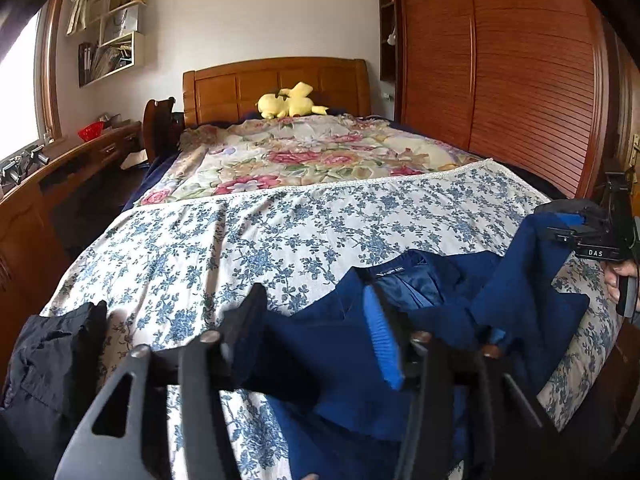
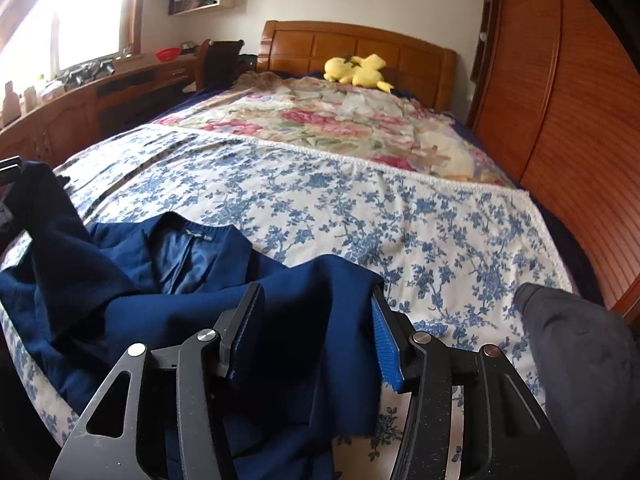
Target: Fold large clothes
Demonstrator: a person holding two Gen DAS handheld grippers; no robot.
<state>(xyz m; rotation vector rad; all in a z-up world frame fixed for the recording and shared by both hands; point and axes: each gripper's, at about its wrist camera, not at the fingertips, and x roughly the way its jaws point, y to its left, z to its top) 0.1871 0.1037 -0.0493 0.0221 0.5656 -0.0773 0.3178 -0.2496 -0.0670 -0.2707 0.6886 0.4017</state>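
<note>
A dark blue jacket (image 1: 340, 360) (image 2: 120, 280) lies crumpled on the near end of the bed, its collar and label facing up. In the left wrist view my left gripper (image 1: 312, 328) stands open low over it, with cloth lying loose between the blue-padded fingers. My right gripper (image 2: 312, 320) is open too, straddling a fold of the jacket's right side. In the left wrist view the right gripper (image 1: 568, 224) is at the far right, against a raised flap, with a hand (image 1: 620, 276) on its handle. In the right wrist view the left gripper's frame (image 2: 10, 184) shows at the left edge.
The bed has a blue-flowered cover (image 1: 240, 240) (image 2: 360, 208), with a pink floral quilt and a yellow plush toy (image 1: 290, 102) further back. A black garment (image 1: 52, 360) lies at the near left corner. Dark grey fabric (image 2: 580, 360) is at near right. A wooden wardrobe (image 1: 520, 80) flanks the right, a desk (image 1: 80, 152) the left.
</note>
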